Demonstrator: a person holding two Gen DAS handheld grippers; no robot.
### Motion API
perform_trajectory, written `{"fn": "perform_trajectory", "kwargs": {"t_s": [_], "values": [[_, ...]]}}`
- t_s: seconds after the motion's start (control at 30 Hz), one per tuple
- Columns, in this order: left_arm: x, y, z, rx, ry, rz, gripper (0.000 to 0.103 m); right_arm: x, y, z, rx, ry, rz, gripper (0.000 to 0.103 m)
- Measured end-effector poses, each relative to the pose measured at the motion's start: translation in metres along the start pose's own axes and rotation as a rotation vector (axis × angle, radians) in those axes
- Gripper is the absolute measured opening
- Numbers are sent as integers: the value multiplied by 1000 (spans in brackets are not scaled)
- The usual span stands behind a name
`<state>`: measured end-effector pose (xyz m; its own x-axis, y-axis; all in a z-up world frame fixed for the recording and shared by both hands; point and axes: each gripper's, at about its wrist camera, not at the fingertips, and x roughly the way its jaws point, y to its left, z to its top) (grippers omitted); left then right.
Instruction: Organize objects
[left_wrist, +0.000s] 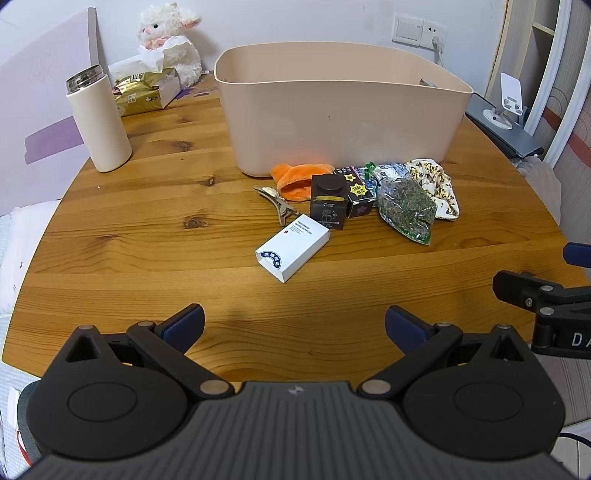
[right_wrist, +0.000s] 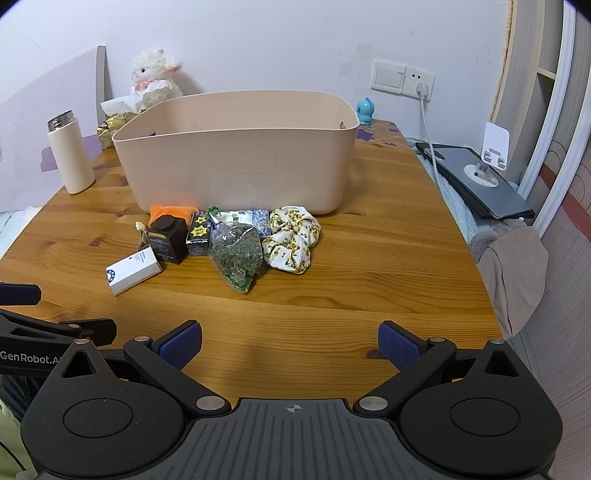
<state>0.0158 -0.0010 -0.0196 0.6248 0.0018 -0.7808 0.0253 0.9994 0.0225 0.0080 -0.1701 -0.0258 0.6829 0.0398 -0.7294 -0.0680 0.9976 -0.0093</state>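
A pale pink bin (left_wrist: 343, 110) (right_wrist: 236, 155) stands at the back of the wooden table. In front of it lies a cluster: an orange cloth (left_wrist: 295, 179) (right_wrist: 168, 211), a hair clip (left_wrist: 277, 203), a black box (left_wrist: 328, 205) (right_wrist: 168, 238), a white box (left_wrist: 291, 246) (right_wrist: 133, 270), a dark starred box (left_wrist: 358, 195) (right_wrist: 199, 234), a bag of dried herbs (left_wrist: 406, 206) (right_wrist: 236, 254) and a floral scrunchie (left_wrist: 439, 188) (right_wrist: 293, 240). My left gripper (left_wrist: 294, 326) and right gripper (right_wrist: 290, 343) both hover open and empty over the near table edge, short of the cluster.
A cream flask (left_wrist: 98, 123) (right_wrist: 70, 155) stands at the left. A tissue box (left_wrist: 146, 90) and a plush lamb (left_wrist: 170, 37) (right_wrist: 155, 74) sit behind it. A blue figure (right_wrist: 365, 110), a phone stand (right_wrist: 493, 155) and a laptop (right_wrist: 476, 184) lie right. The right gripper's body (left_wrist: 546, 302) shows at the right edge.
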Motion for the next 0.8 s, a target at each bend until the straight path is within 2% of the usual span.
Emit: {"fn": "perform_trajectory", "kwargs": {"t_s": [0.8], "values": [[32,4,11,0,66,-15,103,27,-8,10,9,30,-2,103]]}}
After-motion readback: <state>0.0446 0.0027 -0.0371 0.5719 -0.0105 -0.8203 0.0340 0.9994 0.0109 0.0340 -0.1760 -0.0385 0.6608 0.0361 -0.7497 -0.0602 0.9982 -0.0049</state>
